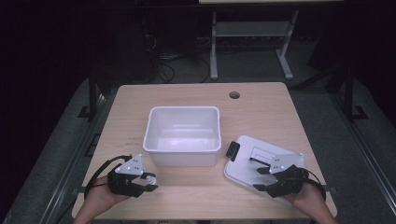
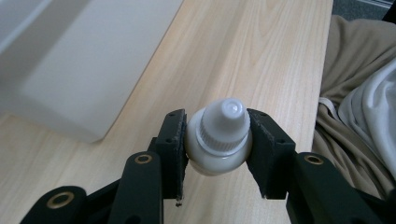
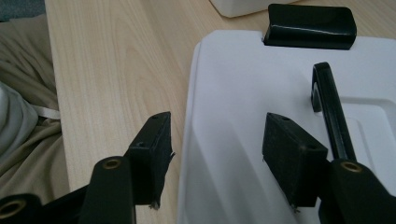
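Note:
A small white bottle (image 2: 218, 137) with a ribbed cap sits between the jaws of my left gripper (image 2: 217, 144), which is shut on it near the table's front left (image 1: 148, 181). A white bin (image 1: 183, 135) stands empty in the middle of the table. Its white lid (image 1: 254, 161) with a black latch (image 3: 308, 26) and a black handle (image 3: 329, 109) lies flat at the front right. My right gripper (image 1: 261, 179) is open, its jaws straddling the near edge of the lid (image 3: 224, 140) in the right gripper view (image 3: 217, 156).
The wooden table (image 1: 261, 112) has a round cable hole (image 1: 234, 95) at the back right. Beige cloth (image 2: 355, 93) lies past the table's front edge. A white desk frame (image 1: 252, 32) stands on the floor behind.

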### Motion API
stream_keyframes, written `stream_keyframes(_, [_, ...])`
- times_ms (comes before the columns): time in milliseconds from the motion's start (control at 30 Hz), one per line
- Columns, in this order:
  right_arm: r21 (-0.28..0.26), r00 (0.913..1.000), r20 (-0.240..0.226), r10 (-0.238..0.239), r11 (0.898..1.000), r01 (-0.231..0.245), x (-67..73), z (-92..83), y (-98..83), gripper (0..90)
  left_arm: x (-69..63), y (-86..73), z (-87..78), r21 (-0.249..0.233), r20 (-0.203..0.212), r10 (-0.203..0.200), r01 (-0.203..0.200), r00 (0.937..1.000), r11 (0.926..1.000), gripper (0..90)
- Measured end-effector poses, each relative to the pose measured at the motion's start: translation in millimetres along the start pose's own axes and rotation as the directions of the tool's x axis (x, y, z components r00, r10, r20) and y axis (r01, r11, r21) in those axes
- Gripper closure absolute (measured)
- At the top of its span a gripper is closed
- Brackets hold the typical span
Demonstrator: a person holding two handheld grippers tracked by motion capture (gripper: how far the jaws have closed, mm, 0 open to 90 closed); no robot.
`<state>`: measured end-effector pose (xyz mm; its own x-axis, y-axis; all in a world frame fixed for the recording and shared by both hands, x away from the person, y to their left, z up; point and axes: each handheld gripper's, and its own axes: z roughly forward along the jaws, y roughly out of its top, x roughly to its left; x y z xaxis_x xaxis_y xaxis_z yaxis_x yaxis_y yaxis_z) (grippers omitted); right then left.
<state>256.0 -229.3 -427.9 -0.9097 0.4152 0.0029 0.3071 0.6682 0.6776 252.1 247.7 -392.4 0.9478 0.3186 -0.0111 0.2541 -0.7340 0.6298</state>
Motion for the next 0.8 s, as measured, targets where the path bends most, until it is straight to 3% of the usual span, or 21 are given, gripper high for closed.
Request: stream_keyframes(800, [0.007, 0.9999, -0.008, -0.011, 1.0, 0.011, 1.4, 4.2, 1.1, 41.7, 9.3, 23.1, -35.0, 0.009, -0.033, 0.014, -0.013, 0.9994, 0.9999, 59.4])
